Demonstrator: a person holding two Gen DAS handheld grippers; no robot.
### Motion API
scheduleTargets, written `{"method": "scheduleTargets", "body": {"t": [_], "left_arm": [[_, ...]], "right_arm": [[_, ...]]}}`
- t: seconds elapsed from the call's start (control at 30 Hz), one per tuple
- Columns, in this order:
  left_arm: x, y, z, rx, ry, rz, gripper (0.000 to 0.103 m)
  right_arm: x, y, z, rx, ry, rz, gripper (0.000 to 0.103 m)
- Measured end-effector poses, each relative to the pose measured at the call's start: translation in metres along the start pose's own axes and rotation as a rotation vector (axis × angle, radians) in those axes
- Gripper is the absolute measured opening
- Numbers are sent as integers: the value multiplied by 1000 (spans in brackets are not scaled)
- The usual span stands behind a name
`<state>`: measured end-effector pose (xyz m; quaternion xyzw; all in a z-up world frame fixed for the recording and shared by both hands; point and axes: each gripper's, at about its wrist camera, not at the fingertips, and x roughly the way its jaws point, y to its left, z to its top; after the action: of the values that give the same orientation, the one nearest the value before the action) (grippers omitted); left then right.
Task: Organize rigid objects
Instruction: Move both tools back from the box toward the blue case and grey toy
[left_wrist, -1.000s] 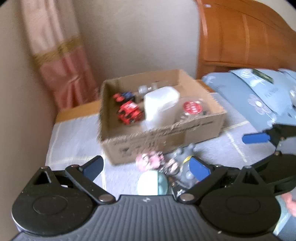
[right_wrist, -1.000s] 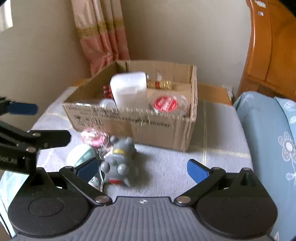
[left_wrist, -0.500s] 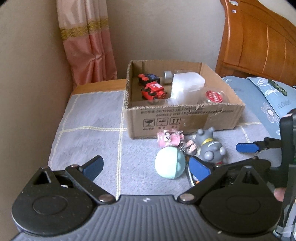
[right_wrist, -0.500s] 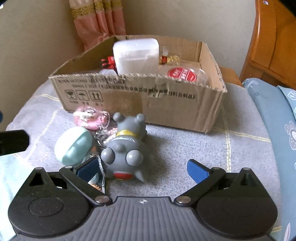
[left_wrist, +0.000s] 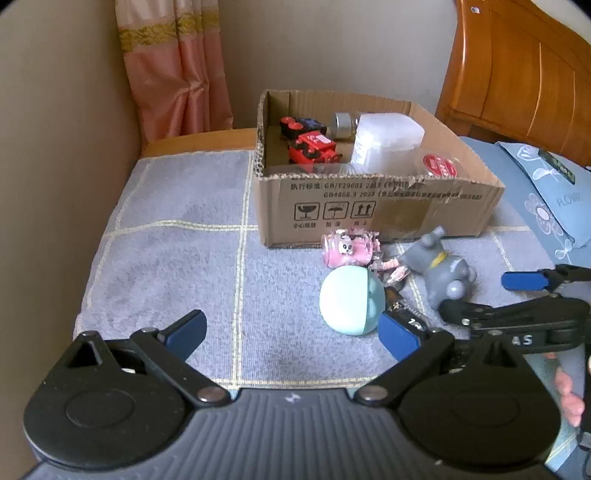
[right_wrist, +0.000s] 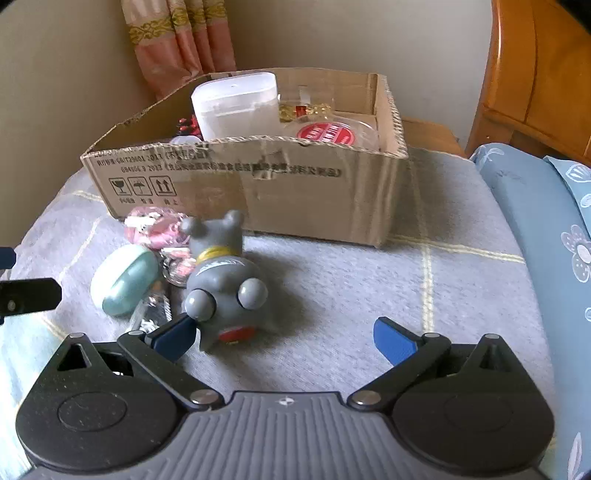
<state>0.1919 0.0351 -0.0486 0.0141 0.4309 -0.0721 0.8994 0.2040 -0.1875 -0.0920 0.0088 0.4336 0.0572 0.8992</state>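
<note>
Grey figurine (right_wrist: 221, 284) — lies on its side on the grey checked blanket (right_wrist: 369, 288), just in front of the cardboard box (right_wrist: 295, 192), feet toward the right gripper (right_wrist: 284, 334). Probably the next item for boxing, since that gripper is lined up on it: jaws spread wide, holding nothing, one blue pad beside the figurine's base, the other well clear.

Mint round case (left_wrist: 351, 301), pink charm (left_wrist: 347, 249) and a keyring cluster (left_wrist: 393, 271) — loose, touching or nearly so, left of the figurine near the box's front wall; apparently still unsorted.

Cardboard box — toward the blanket's far edge, open-topped; already holds a red toy car (left_wrist: 314, 147), a translucent white container (left_wrist: 388, 142) and a red-lidded tub (left_wrist: 439, 166), so it reads as the collection point.

Left gripper (left_wrist: 291, 330) — wide open, empty, hovering low over the near blanket beside the mint case.
</note>
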Motion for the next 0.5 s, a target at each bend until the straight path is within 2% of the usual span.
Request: {"method": "scheduleTargets", "body": {"t": [0.3, 0.5], "left_arm": [[23, -9, -2, 44, 23, -32, 99], [44, -15, -3, 68, 44, -51, 99]], "right_arm": [[-6, -23, -10, 38, -4, -33, 103], [-2, -19, -11, 5, -7, -51, 103]]}}
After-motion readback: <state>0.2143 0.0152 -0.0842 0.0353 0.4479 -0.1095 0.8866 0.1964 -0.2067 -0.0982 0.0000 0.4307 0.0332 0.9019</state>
